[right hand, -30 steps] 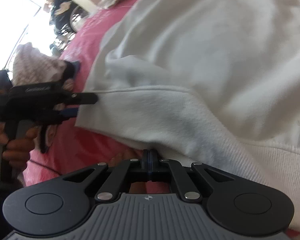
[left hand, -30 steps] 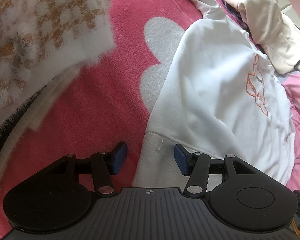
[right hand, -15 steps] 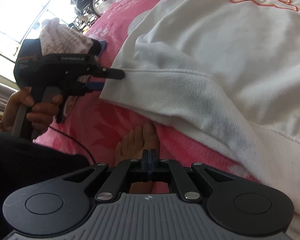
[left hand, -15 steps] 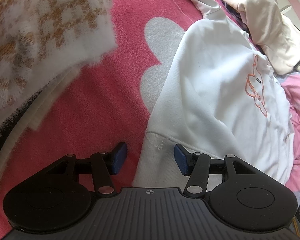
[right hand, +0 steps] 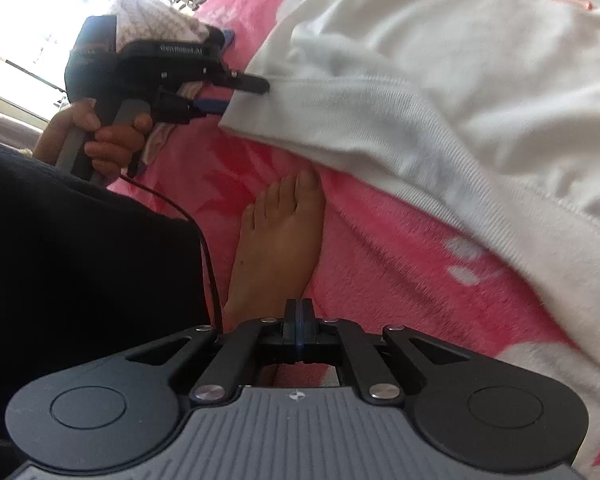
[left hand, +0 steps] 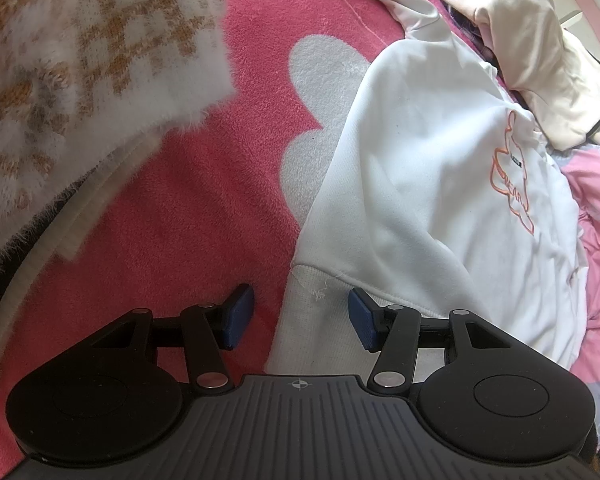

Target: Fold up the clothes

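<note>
Left wrist view: left gripper (left hand: pixel 300 316) jaws were wide apart, straddling ribbed hem corner of white sweatshirt (left hand: pixel 432 184), gripping nothing. Sweatshirt lay on pink blanket (left hand: pixel 204 184); checked fuzzy sweater (left hand: pixel 80 60) well apart from sweatshirt.

Right wrist view: right gripper (right hand: pixel 299 330) jaws were pressed together, empty, near bare foot (right hand: pixel 278 232), apart from sweatshirt (right hand: pixel 440 92); left gripper (right hand: pixel 240 94) was at sweatshirt hem corner.

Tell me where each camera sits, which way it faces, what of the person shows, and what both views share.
Left wrist: sits on the left gripper, open, its fingers either side of the white sweatshirt hem corner, facing along the pink blanket towards a fuzzy checked sweater and cream garment; no body shows.
Right wrist: sits on the right gripper, shut and empty, facing low across the blanket; shows a bare foot, dark-clothed leg, and left hand.
Shared: sweatshirt, blanket, left gripper.
</note>
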`<state>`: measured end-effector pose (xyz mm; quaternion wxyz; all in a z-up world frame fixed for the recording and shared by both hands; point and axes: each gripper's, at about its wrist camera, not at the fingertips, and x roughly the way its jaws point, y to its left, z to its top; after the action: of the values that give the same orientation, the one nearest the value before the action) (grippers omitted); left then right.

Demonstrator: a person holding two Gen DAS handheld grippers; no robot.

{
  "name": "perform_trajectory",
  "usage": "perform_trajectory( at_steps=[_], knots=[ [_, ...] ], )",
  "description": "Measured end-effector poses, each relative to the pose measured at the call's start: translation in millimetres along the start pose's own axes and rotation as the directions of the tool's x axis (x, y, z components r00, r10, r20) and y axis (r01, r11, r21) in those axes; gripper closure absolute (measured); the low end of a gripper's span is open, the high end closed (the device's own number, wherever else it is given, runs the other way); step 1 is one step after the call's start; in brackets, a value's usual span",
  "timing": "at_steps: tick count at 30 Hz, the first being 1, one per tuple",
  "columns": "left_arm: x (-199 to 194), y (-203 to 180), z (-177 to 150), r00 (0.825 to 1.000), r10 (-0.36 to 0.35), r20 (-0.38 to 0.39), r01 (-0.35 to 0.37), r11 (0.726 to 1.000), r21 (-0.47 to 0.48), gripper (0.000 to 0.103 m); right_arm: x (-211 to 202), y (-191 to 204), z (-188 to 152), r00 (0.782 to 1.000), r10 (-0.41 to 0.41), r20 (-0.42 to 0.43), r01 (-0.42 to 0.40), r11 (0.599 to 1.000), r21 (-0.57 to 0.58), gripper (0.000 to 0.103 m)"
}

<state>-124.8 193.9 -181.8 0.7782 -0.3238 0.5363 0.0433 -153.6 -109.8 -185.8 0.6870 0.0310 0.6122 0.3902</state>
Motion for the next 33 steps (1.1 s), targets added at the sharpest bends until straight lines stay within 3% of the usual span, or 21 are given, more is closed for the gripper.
perform_trajectory(
  at_steps=[4, 6, 7, 8, 12, 17, 18, 19, 26, 33],
  knots=[
    [1, -1, 1, 1.000, 0.003, 0.000, -0.003, 1.000, 0.000, 0.049, -2, -17, 14, 0.997, 0.022, 0.079, -0.032, 0.992, 0.123, 0.097],
    [1, -2, 2, 1.000, 0.004, -0.001, -0.004, 1.000, 0.000, 0.049, 4, -29, 22, 0.993, 0.033, 0.115, -0.058, 0.973, 0.225, 0.088],
    [2, -2, 2, 1.000, 0.005, -0.002, -0.005, 1.000, 0.001, 0.049, 8, -35, 25, 0.991, 0.038, 0.127, -0.072, 0.959, 0.273, 0.075],
    [2, -2, 2, 1.000, 0.006, -0.003, -0.006, 1.000, 0.001, 0.049, 13, -41, 27, 0.989, 0.046, 0.138, -0.088, 0.943, 0.320, 0.072],
    [2, -2, 4, 1.000, 0.005, -0.007, -0.005, 1.000, 0.001, 0.049, 36, -62, 35, 0.984, 0.074, 0.162, -0.144, 0.867, 0.478, 0.072],
    [2, -2, 3, 1.000, 0.007, -0.007, -0.007, 1.000, 0.002, 0.048, 59, -74, 40, 0.975, 0.119, 0.186, -0.205, 0.801, 0.562, 0.079],
    [2, -2, 3, 1.000, 0.007, -0.007, -0.007, 1.000, 0.002, 0.049, 59, -75, 39, 0.974, 0.121, 0.192, -0.211, 0.794, 0.570, 0.086],
    [2, -2, 3, 1.000, 0.007, -0.007, -0.007, 1.000, 0.002, 0.048, 59, -77, 38, 0.972, 0.123, 0.198, -0.218, 0.786, 0.578, 0.101],
    [1, -1, 1, 1.000, 0.006, -0.006, -0.006, 1.000, 0.000, 0.048, 28, -69, 35, 0.932, 0.167, 0.323, -0.307, 0.836, 0.454, 0.102],
    [1, -2, 0, 1.000, 0.000, -0.005, 0.000, 1.000, -0.001, 0.045, -7, -59, 37, 0.905, 0.203, 0.373, -0.347, 0.860, 0.373, 0.102]
  ],
)
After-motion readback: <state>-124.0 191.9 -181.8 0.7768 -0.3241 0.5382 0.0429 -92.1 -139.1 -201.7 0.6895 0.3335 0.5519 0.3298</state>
